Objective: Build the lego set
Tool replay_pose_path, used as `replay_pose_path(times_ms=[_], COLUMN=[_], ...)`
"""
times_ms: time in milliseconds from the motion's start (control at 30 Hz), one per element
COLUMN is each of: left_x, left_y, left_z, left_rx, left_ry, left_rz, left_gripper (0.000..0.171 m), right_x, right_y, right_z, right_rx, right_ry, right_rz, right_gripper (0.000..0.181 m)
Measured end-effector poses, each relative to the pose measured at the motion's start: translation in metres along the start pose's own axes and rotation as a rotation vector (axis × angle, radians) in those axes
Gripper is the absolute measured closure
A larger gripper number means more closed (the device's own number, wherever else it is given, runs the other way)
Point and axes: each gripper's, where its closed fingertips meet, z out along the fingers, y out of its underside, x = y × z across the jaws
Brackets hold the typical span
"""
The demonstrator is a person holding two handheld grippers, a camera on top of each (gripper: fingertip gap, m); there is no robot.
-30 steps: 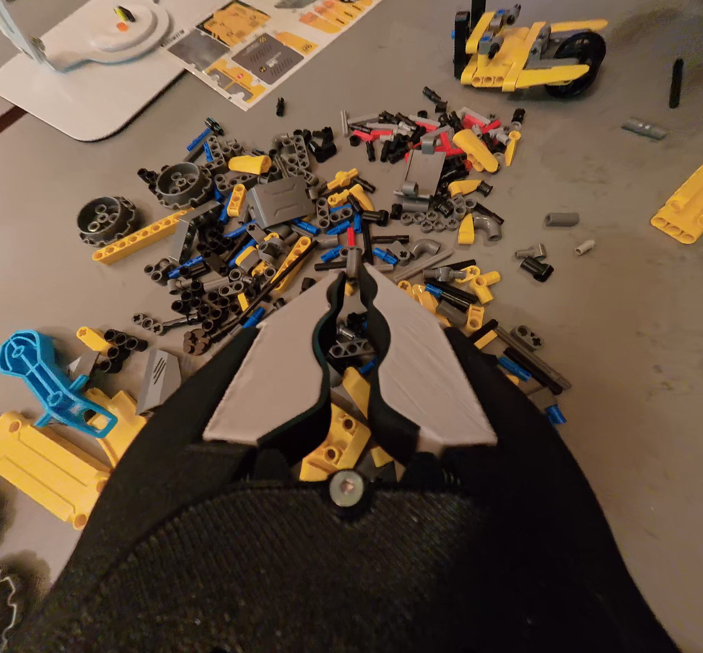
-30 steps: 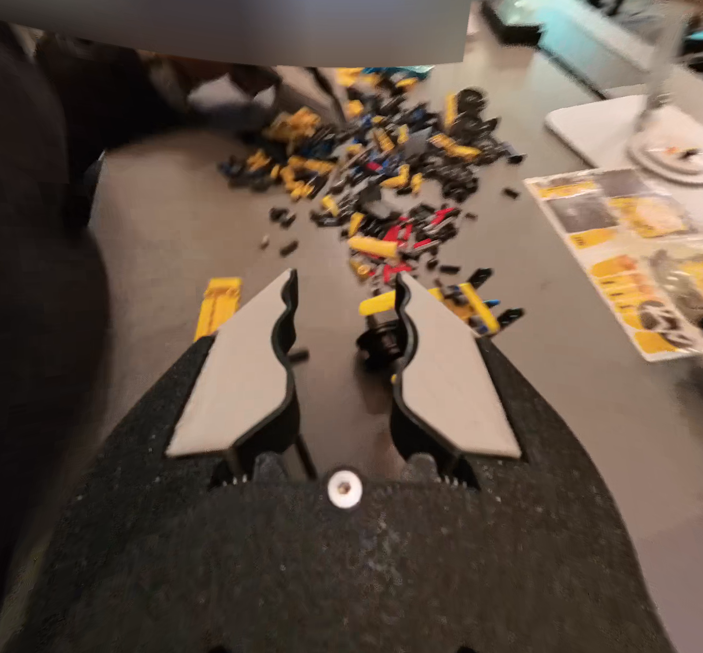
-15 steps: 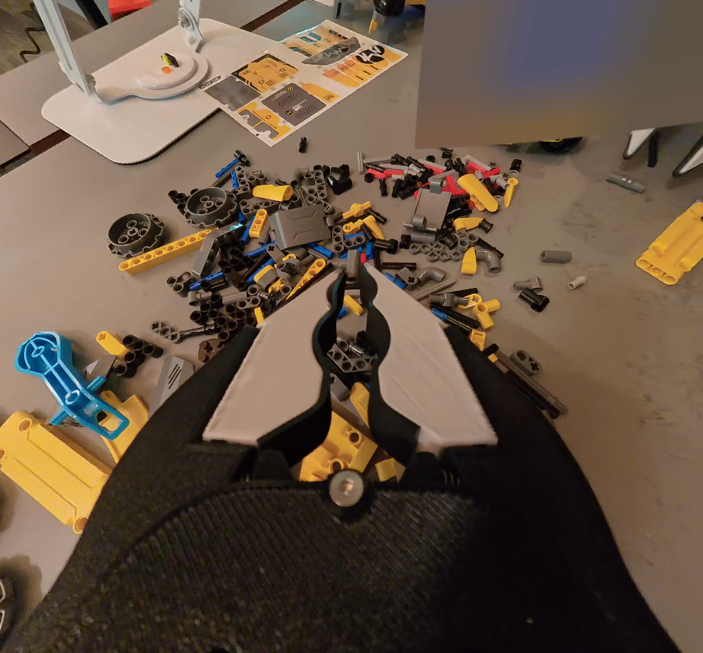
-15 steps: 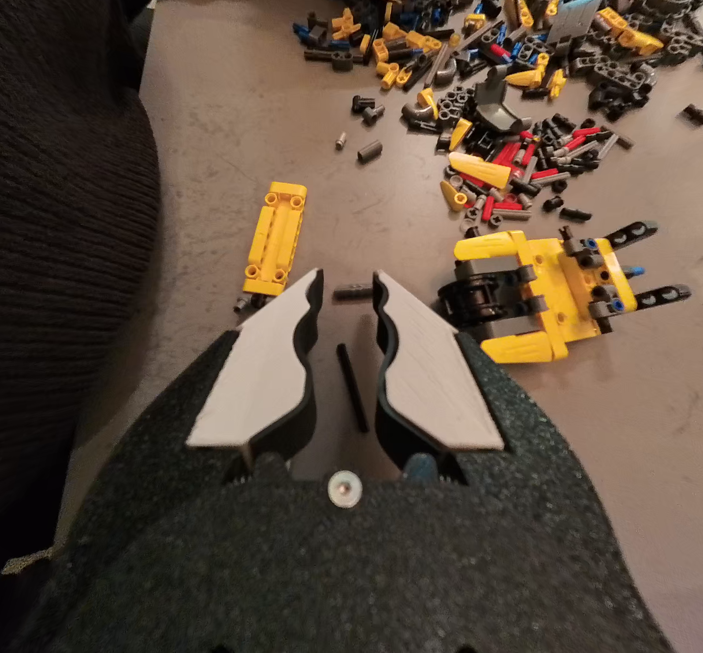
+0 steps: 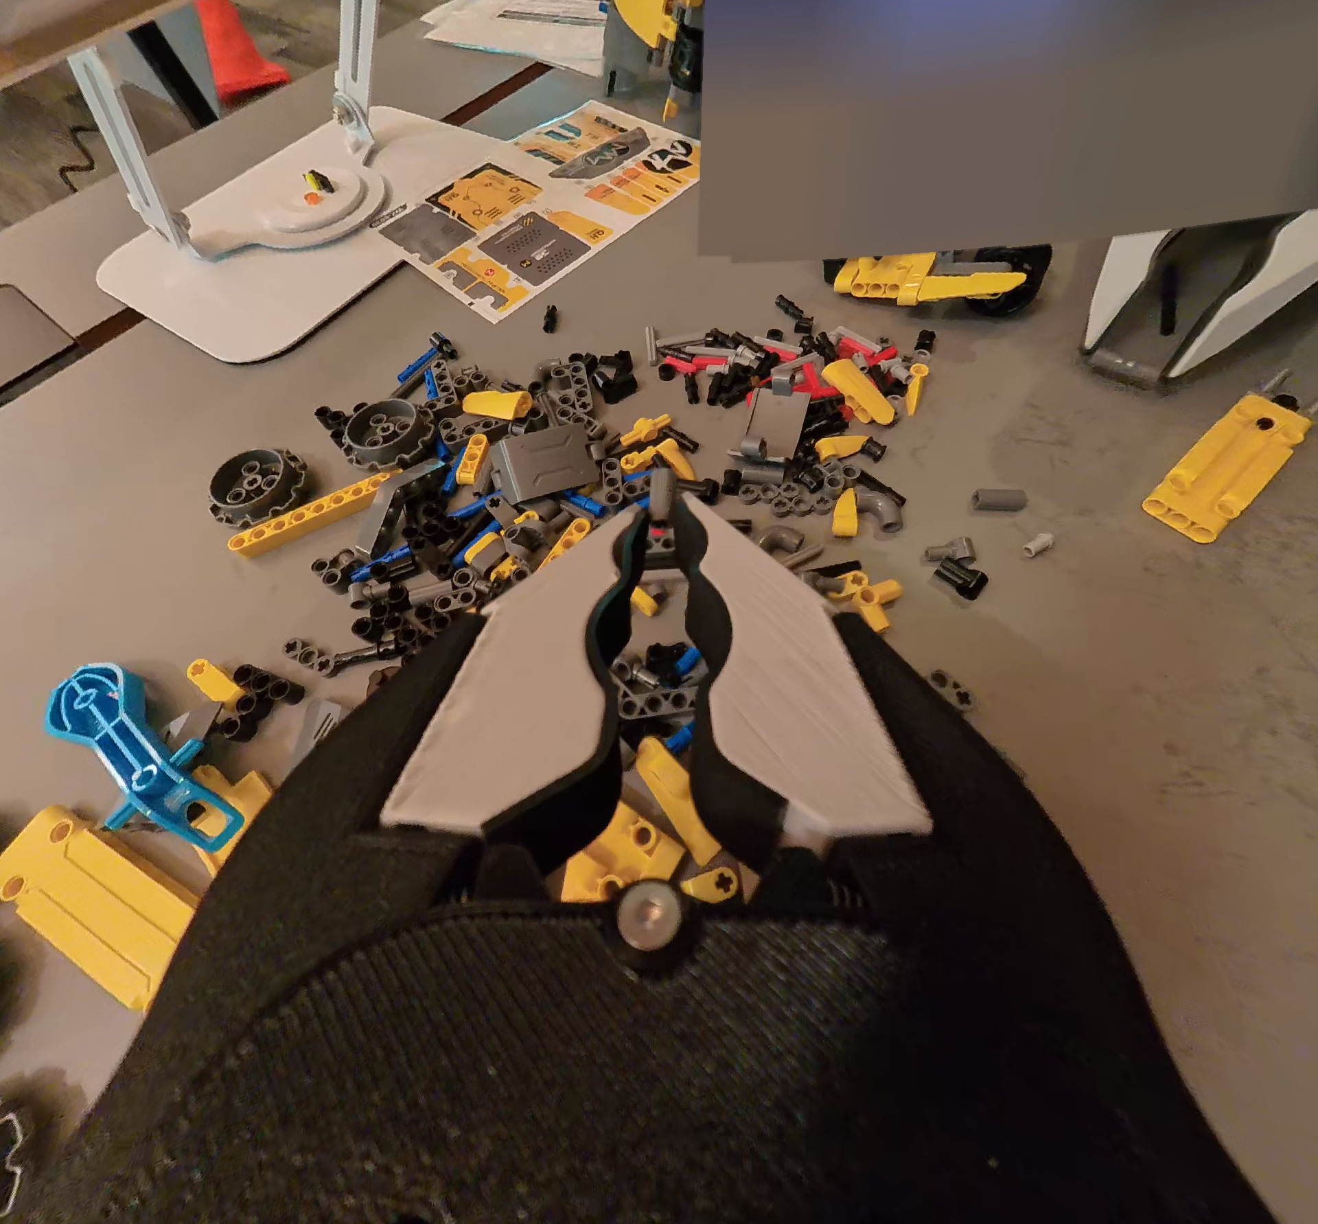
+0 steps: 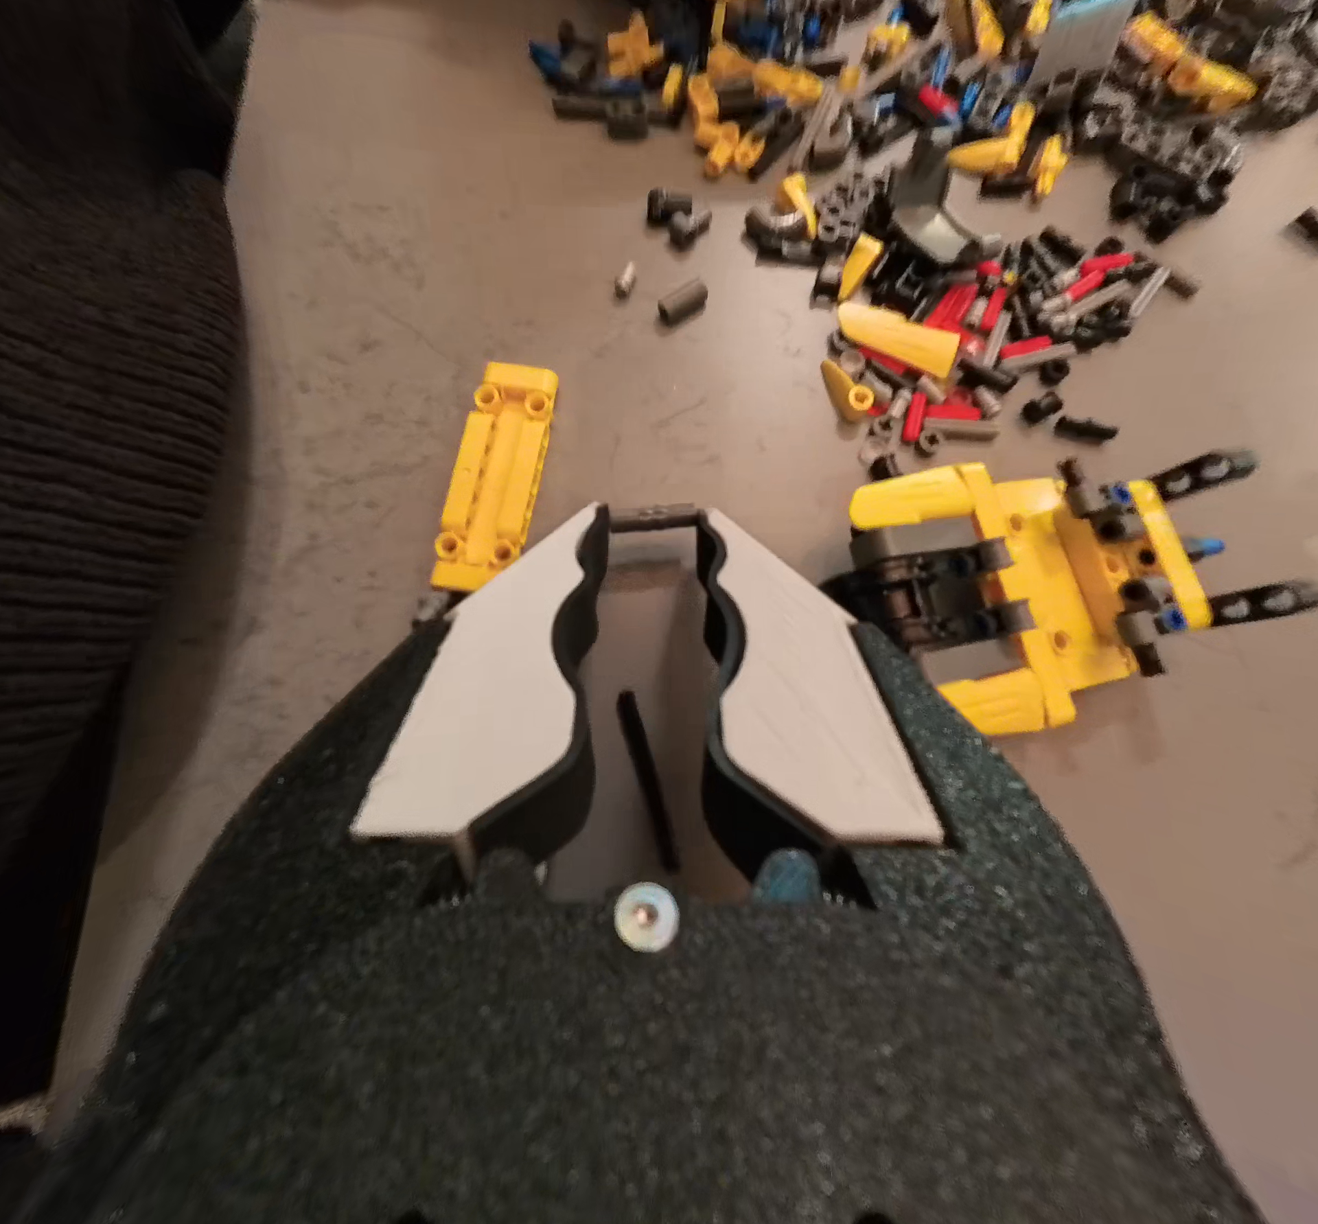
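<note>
Two tools: left (image 5: pixel 662 512) pinches grey pin (image 5: pixel 663 492), right (image 6: pixel 652 518) grey connector (image 6: pixel 652 513).

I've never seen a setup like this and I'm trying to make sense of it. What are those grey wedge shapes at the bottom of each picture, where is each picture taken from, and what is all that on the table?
The grey wedges are the two fingers of a hand-held gripper; a person holds one in each hand, and a camera on each looks forward along its fingers.

In the left wrist view, the left gripper is shut on a small grey pin above a pile of loose building-toy parts on the grey table. Beyond lie a printed sheet and a white stand.

In the right wrist view, the right gripper has a short dark piece between its fingertips. Beside it lie a yellow panel and a partly built yellow model; a thin black rod lies under it.
</note>
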Motion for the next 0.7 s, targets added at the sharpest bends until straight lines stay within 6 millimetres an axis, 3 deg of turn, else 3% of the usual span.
replay_pose_path(times_ms=[133,233,533,700], left_x=[0.003,0.004,0.014,0.025], left_y=[-0.004,-0.007,-0.018,-0.023], left_z=[-0.001,-0.004,-0.012,-0.012], left_rx=[0.007,0.024,0.072,0.091], left_ry=[-0.004,-0.006,0.017,0.049], left_rz=[0.019,0.026,0.05,0.078], left_gripper=[0.168,0.168,0.168,0.168], right_x=[0.015,0.038,0.07,0.079], right_y=[-0.029,-0.046,-0.108,-0.116], right_z=[0.003,0.008,0.04,0.041], right_rx=[0.115,0.141,0.294,0.32], right_ry=[0.078,0.198,0.244,0.32], right_rz=[0.01,0.046,0.365,0.394], right_gripper=[0.157,0.157,0.157,0.139])
